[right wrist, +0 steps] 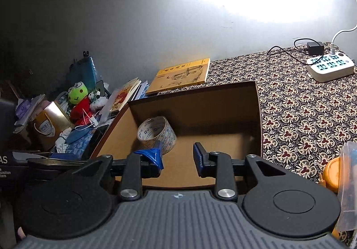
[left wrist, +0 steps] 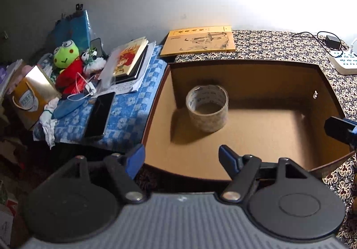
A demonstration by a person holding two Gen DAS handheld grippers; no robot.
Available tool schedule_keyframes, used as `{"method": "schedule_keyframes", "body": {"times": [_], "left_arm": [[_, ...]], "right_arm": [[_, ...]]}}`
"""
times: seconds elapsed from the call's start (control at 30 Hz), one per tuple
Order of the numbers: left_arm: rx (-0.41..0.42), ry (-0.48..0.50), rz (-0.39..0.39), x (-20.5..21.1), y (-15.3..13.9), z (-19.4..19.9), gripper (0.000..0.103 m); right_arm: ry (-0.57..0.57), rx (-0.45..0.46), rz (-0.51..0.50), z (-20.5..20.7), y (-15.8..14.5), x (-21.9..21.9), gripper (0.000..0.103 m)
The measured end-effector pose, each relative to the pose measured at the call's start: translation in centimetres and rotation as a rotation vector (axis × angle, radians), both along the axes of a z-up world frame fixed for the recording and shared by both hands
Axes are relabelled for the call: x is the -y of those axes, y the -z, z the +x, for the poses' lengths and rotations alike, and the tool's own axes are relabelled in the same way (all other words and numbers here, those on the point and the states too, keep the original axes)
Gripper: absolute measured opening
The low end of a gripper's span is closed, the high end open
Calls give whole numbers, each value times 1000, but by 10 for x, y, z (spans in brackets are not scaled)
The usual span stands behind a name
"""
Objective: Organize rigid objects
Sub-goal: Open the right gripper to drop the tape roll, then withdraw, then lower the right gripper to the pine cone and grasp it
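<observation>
Cardboard box [left wrist: 256, 137] is the landmark. Left of the box: phone [left wrist: 99, 115], books, frog toy [left wrist: 65, 53], all loose near the edge. Inside the box, far-left corner: tape roll [left wrist: 207, 110], upright. Left gripper [left wrist: 180, 159]: jaws wide, empty. Right gripper [right wrist: 178, 156]: jaws narrow, empty. Risk: a reach left of the box could knock the phone off.

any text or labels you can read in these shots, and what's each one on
"AS": white letters on the black device cut off at the left edge of the right wrist view; the smaller lines beneath are cut off.
Yellow paperback book: printed title characters, too blurred to read.
Clear roll of packing tape in the brown cardboard box: repeated print, too small to read.
Gold paper bag: badge lettering, too blurred.
</observation>
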State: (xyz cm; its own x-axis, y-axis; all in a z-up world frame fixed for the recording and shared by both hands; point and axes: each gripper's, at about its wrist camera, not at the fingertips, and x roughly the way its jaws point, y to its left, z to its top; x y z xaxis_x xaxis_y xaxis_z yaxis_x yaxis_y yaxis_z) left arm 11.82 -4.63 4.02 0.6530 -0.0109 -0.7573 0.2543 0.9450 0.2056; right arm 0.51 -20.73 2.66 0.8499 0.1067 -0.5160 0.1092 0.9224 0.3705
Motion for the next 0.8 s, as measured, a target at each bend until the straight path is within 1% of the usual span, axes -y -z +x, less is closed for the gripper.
{"method": "schedule_keyframes", "body": {"times": [0.23, 0.5, 0.8], "left_arm": [[-10, -28, 15, -2, 5, -18, 74], [-37, -63, 25, -8, 15, -32, 75], [-87, -75, 37, -11, 34, -41, 75]], "right_arm": [[-53, -23, 28, -12, 7, -5, 13], [-111, -70, 41, -17, 18, -9, 13], [-128, -138, 71, -25, 37, -7, 13]]}}
